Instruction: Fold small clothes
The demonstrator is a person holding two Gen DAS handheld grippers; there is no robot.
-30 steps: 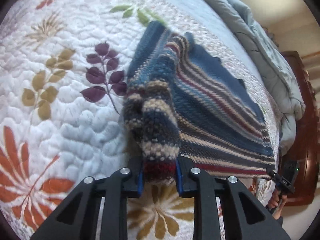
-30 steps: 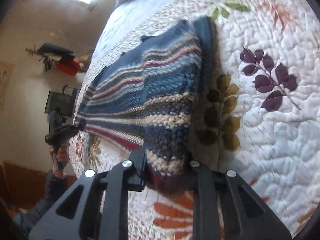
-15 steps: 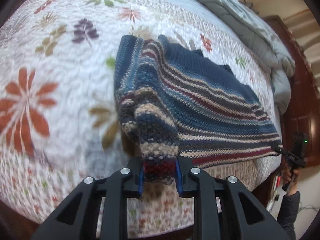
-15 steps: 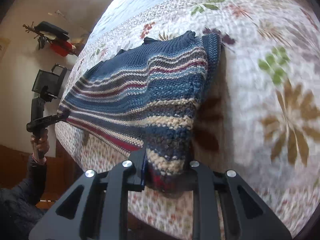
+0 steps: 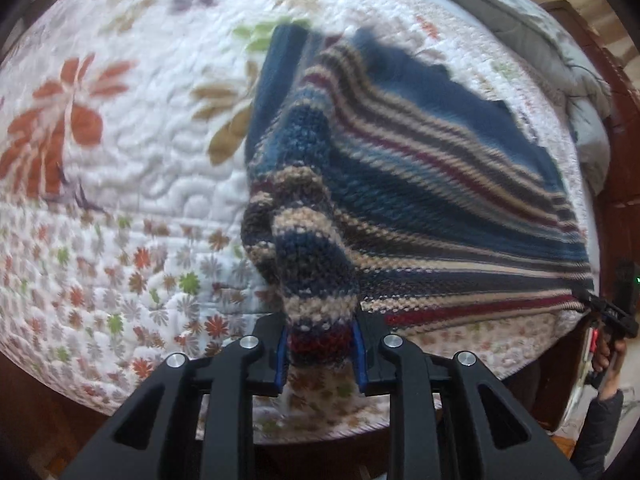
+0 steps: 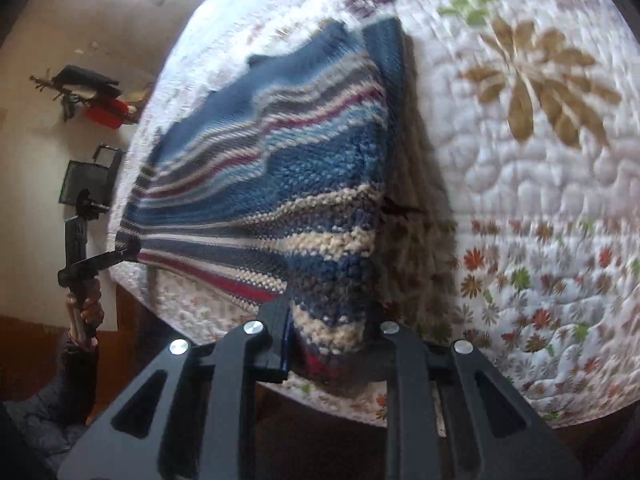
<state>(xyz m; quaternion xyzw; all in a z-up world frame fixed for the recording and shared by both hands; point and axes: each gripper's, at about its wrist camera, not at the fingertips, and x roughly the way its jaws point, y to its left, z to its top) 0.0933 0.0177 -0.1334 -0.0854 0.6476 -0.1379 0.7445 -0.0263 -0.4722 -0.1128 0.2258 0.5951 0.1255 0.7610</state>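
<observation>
A small knitted sweater (image 5: 420, 184) with blue, beige, dark and red stripes hangs stretched between my two grippers above a quilted floral bedspread (image 5: 120, 152). My left gripper (image 5: 320, 354) is shut on one bottom corner of the sweater. My right gripper (image 6: 332, 354) is shut on the other bottom corner of the sweater (image 6: 280, 184). In the left wrist view the right gripper (image 5: 608, 314) shows at the far right, holding the red-striped hem taut. In the right wrist view the left gripper (image 6: 96, 264) shows at the far left. The sweater's solid blue upper part lies near the bedspread.
A grey duvet (image 5: 540, 32) is heaped at the far side of the bed. A dark wooden bed frame (image 5: 616, 128) stands at the right. The bed's near edge (image 5: 320, 420) drops off below the grippers. A wall with a red and black object (image 6: 100, 108) is at the left.
Both grippers have lifted and pulled back toward the bed's near edge, carrying the sweater with them. More of the bedspread and its edge shows now. Both grips held.
</observation>
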